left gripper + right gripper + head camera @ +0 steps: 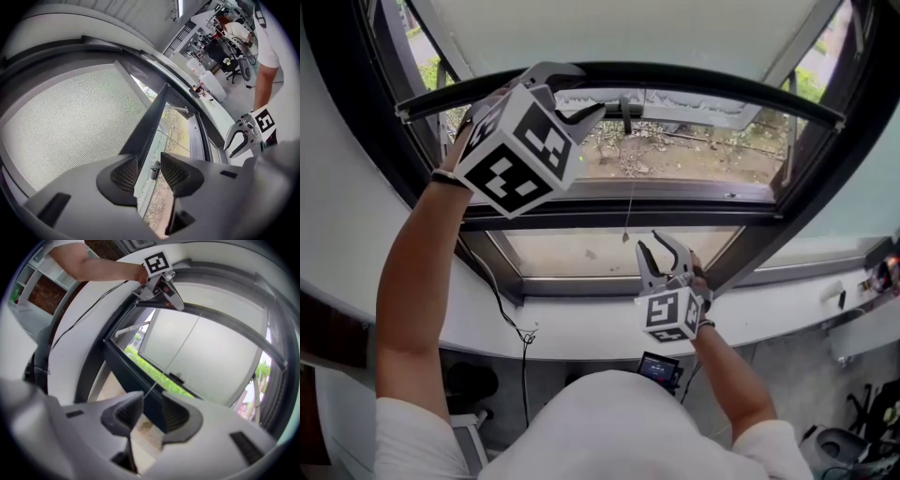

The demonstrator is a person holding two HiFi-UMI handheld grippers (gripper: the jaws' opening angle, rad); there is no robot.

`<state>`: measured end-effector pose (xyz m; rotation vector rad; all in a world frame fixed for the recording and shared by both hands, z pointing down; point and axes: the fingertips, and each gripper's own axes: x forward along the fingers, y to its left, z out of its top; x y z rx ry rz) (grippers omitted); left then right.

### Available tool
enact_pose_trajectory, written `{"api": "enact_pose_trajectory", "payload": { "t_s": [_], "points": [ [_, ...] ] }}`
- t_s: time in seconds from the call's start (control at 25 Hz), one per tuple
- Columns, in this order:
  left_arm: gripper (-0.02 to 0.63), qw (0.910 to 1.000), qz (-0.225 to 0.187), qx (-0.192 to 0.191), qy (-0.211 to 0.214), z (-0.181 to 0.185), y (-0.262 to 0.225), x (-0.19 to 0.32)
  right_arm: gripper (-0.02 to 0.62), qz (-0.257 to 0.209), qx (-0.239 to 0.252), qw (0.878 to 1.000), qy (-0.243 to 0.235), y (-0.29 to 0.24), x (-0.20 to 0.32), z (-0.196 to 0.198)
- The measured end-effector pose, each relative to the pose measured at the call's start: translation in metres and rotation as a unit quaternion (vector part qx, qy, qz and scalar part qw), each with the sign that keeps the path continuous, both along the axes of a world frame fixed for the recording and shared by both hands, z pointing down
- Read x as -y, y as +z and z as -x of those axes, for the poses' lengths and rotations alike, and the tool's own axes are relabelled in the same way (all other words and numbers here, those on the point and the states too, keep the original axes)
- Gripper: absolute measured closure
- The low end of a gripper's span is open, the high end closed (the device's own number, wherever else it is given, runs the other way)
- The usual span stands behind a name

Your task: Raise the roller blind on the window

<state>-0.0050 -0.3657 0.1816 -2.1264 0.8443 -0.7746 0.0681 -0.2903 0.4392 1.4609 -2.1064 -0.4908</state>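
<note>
Left gripper (585, 92) jaws stand apart astride the roller blind's bottom bar (722, 81) — probably nudging it upward; right gripper (653, 246) jaws, likewise apart, flank the pull cord (630, 187) — unclamped.

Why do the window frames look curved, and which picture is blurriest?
Wide-angle lenses bow the window frame in all three views; both gripper views darken at the corners; the right gripper view is blurriest, its blind hazy; the head view sharpest.

Pale blind (609, 33) (mesh-patterned, seemingly), black frame (628, 214)
</note>
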Motion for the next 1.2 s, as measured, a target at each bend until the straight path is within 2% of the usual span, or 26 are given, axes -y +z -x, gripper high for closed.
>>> {"api": "enact_pose_trajectory", "payload": {
  "t_s": [0.44, 0.64, 0.8, 1.04, 1.2],
  "points": [
    [0.442, 0.9999, -0.003, 0.017, 0.0, 0.0, -0.011, 0.0, 0.46, 0.009, -0.001, 1.0, -0.012, 0.008, 0.0, 0.007],
    [0.442, 0.9998, -0.015, 0.011, -0.003, 0.0, -0.025, -0.001, 0.46, 0.01, -0.001, 1.0, -0.016, 0.01, -0.001, 0.009],
    [0.442, 0.9991, -0.041, -0.004, -0.009, 0.001, -0.052, 0.0, 0.46, 0.01, 0.0, 1.0, -0.017, 0.01, 0.0, 0.008],
    [0.442, 0.9991, -0.039, 0.011, -0.013, -0.001, -0.071, 0.001, 0.46, 0.006, -0.004, 1.0, -0.016, 0.007, -0.002, 0.005],
    [0.442, 0.999, -0.042, 0.006, -0.012, 0.001, -0.071, 0.001, 0.46, 0.003, -0.008, 1.0, -0.018, 0.005, -0.001, 0.007]
  ]
}}
